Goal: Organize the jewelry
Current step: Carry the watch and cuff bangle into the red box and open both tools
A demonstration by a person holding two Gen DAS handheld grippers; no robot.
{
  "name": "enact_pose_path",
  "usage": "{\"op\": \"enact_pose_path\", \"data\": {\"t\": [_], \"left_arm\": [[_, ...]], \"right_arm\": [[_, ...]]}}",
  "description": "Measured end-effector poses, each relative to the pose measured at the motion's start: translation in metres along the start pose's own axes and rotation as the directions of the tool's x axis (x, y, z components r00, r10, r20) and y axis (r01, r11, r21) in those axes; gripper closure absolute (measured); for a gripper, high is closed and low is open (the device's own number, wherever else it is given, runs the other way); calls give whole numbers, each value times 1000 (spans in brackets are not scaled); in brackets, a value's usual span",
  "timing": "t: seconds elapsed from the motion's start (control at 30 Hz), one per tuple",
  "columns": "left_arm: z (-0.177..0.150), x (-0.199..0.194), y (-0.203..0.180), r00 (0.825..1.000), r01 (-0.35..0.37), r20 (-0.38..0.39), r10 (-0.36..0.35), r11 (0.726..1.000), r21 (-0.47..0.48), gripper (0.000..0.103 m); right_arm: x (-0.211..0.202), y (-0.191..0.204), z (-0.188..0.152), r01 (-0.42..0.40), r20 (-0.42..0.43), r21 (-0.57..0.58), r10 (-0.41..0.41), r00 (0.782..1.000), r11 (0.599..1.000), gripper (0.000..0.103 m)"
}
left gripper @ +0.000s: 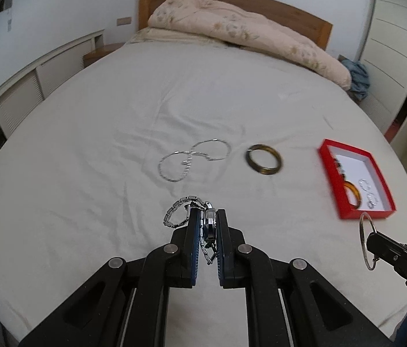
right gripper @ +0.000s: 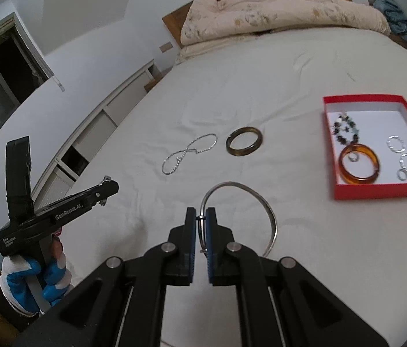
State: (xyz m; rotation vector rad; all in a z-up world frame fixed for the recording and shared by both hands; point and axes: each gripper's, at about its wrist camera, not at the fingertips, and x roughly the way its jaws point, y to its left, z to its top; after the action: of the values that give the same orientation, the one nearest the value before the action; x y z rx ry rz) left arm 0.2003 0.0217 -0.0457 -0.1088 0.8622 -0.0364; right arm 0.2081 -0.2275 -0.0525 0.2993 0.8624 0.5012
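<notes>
Steel links and a round case show between the blue pads of the left gripper (left gripper: 208, 224): it is clamped on a metal wristwatch (left gripper: 209, 221), held edge-on above the bed sheet (left gripper: 87, 144). One half of the bracelet curls out to the left as a loop; the other hangs down between the fingers. So the watch's long axis runs roughly fore-and-aft along the fingers, its dial facing sideways.

Just to the right, the right gripper (right gripper: 202, 219) is closed on a thin silver bangle (right gripper: 243, 193). The bangle stands out ahead of the fingers as an open hoop, arcing up and round to the right, its plane close to level in the right wrist view.

Both pieces appear to be in carriage toward the red box (right gripper: 376, 190), which lies on the sheet ahead and to the right. It already holds an amber bangle (right gripper: 359, 175), a dark beaded strand (right gripper: 345, 131) and some silver rings (right gripper: 397, 144). The next move would call for bringing each piece over the open box and lowering it onto bare white floor there before releasing; the dangling watch strap could catch the box wall.

Not yet gathered are a silver chain (left gripper: 194, 159) and, beside it, a dark olive bangle (left gripper: 264, 160), both lying flat on the sheet, well apart from the box.
</notes>
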Motion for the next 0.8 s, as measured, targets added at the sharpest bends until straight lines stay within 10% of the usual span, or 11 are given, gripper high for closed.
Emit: {"op": "enact_pose_path", "data": {"t": [0.43, 0.8], "left_arm": [[39, 29, -146, 986, 163, -15, -163, 966, 200, 93], [70, 137, -283, 961, 276, -114, -251, 900, 338, 93]], "right_arm": [[-61, -86, 47, 154, 99, -13, -152, 983, 988, 98], [-15, -212, 112, 273, 46, -2, -273, 961, 962, 97]]}}
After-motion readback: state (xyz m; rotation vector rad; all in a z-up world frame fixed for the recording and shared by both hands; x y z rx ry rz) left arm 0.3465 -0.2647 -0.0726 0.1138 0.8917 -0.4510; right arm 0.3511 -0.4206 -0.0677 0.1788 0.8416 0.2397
